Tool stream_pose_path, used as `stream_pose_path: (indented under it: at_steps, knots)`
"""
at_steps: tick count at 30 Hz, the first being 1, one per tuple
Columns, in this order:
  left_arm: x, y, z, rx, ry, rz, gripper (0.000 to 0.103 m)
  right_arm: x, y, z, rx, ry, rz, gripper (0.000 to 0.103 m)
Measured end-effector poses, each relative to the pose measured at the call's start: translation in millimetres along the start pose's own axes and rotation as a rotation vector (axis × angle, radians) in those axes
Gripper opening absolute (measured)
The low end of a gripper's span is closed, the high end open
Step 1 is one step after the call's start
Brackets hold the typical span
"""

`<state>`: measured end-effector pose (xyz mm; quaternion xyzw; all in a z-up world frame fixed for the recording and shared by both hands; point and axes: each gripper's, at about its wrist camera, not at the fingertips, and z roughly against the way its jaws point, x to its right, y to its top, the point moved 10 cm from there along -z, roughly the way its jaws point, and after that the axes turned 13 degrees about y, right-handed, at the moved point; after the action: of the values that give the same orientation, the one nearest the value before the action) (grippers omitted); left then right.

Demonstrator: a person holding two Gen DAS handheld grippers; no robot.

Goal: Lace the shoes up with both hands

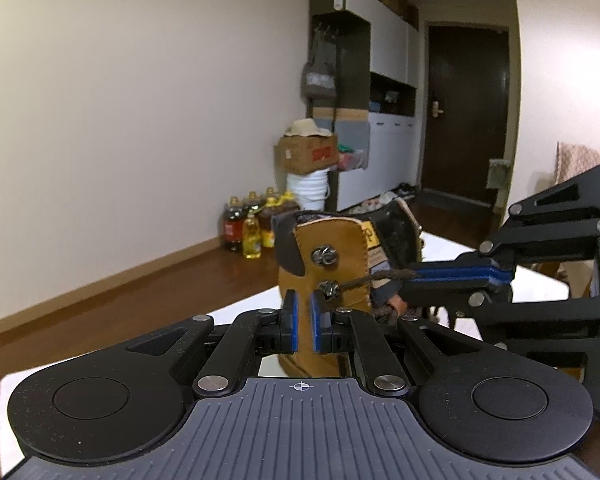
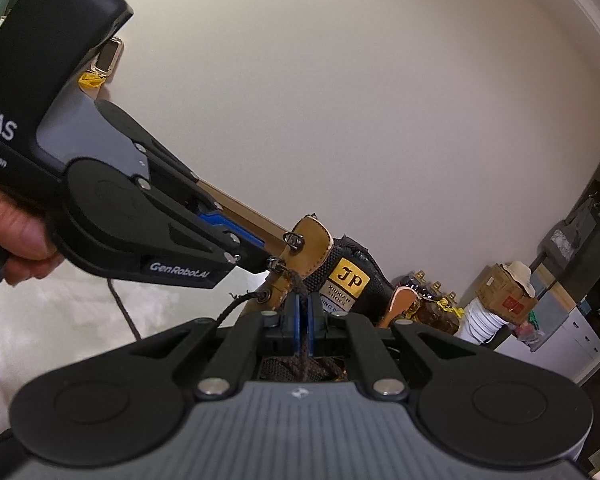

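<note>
Closest to the lens in the left wrist view, the left gripper [image 1: 303, 322] is pointing forward and slightly down, its blue-padded jaws clamping the tan side flap of the boot [image 1: 332, 280] just below a metal lace hook [image 1: 327, 289]. Standing upright on the white table [image 1: 452, 246], the boot is sitting directly ahead of both grippers, with its black tongue and yellow label [image 2: 348, 282] facing the right wrist camera. Coming in from the right of that view, the right gripper [image 1: 410, 276] is lying nearly level, its jaws closing tight on the dark brown lace [image 1: 374, 278], which is running taut from the hook to its tips. From the right wrist view, a person's hand [image 2: 18, 236] is wrapping around the left gripper's handle at the left edge, fingers curling beneath the black body. Behind the boot, bottles [image 1: 248, 228] are standing on the wooden floor by the wall.
</note>
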<state>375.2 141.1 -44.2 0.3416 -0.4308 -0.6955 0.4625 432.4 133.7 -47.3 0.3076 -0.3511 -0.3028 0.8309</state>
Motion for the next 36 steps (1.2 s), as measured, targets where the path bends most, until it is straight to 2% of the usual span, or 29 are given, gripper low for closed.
stream_pose_path:
  at_steps: [14, 23, 36]
  knots:
    - [2, -2, 3, 0.006, -0.008, -0.009, 0.009, -1, -2, -11, -0.020, 0.007, 0.026, 0.005]
    - [3, -3, 4, 0.014, -0.014, -0.067, 0.009, 0, 3, -23, -0.037, -0.003, 0.060, 0.005]
    - [28, -6, 7, 0.094, -0.012, -0.442, 0.010, -4, 5, -35, -0.081, -0.035, 0.161, 0.005]
